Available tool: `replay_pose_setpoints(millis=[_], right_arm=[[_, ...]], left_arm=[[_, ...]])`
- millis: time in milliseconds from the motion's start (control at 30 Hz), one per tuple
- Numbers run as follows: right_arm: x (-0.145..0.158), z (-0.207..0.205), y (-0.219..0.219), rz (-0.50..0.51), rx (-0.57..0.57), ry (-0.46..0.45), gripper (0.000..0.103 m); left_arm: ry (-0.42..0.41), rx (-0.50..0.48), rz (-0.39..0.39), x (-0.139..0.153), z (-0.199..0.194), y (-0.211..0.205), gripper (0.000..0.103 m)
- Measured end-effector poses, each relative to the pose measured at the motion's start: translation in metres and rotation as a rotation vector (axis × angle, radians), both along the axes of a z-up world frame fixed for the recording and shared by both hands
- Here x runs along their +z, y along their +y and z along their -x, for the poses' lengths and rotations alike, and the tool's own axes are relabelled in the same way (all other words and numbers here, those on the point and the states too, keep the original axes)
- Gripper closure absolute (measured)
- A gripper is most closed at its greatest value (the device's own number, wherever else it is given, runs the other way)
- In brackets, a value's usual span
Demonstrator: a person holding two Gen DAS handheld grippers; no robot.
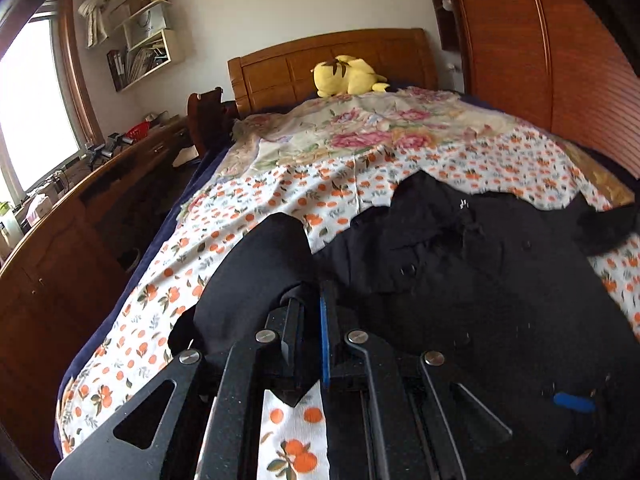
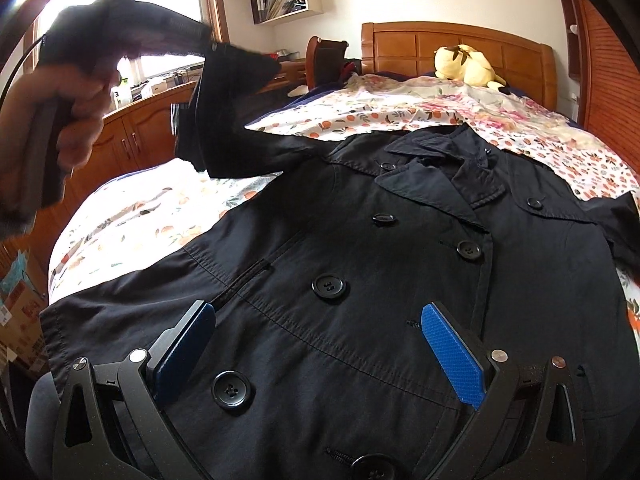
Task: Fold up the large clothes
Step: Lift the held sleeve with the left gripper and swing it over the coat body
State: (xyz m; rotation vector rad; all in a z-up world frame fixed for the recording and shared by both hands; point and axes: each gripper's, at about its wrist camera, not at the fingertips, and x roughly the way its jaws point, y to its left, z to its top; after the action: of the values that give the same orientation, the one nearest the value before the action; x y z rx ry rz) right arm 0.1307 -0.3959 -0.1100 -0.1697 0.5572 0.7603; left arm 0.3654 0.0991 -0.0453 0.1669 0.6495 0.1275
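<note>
1. Coat: black, double-breasted, lying front-up on the bed, buttons facing up, collar toward the headboard.
2. Left gripper: jaws together, clamped on the coat's sleeve; dark cloth bunches between the fingers & drapes over the left one.
3. In the right-wrist view the sleeve hangs lifted off the bed at the coat's left side, running up to the left gripper, which a hand holds; that part is blurred.
4. Right gripper: jaws wide apart, nothing between the blue pads; it hovers over the coat's lower front, a button just ahead of it.
5. Bed covered w/ an orange-print sheet; floral cloth further up.
6. Yellow plush sits at the headboard.
7. Wooden desk runs along the bed's left side, under the window.
</note>
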Motion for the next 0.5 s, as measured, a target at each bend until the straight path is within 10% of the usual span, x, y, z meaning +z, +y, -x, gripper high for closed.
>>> replay_pose_setpoints(millis=[133, 400, 500], right_arm=[[0.001, 0.002, 0.000, -0.004, -0.003, -0.011, 0.000], [-0.001, 0.001, 0.001, -0.014, -0.008, -0.009, 0.000], [-0.001, 0.002, 0.003, -0.006, -0.005, -0.020, 0.000]], left_arm=[[0.066, 0.006, 0.058, -0.017, 0.012, 0.002, 0.090], [0.050, -0.029, 0.139, -0.033, 0.058, 0.005, 0.024], [0.016, -0.027, 0.137, -0.037, 0.079, 0.007, 0.022]])
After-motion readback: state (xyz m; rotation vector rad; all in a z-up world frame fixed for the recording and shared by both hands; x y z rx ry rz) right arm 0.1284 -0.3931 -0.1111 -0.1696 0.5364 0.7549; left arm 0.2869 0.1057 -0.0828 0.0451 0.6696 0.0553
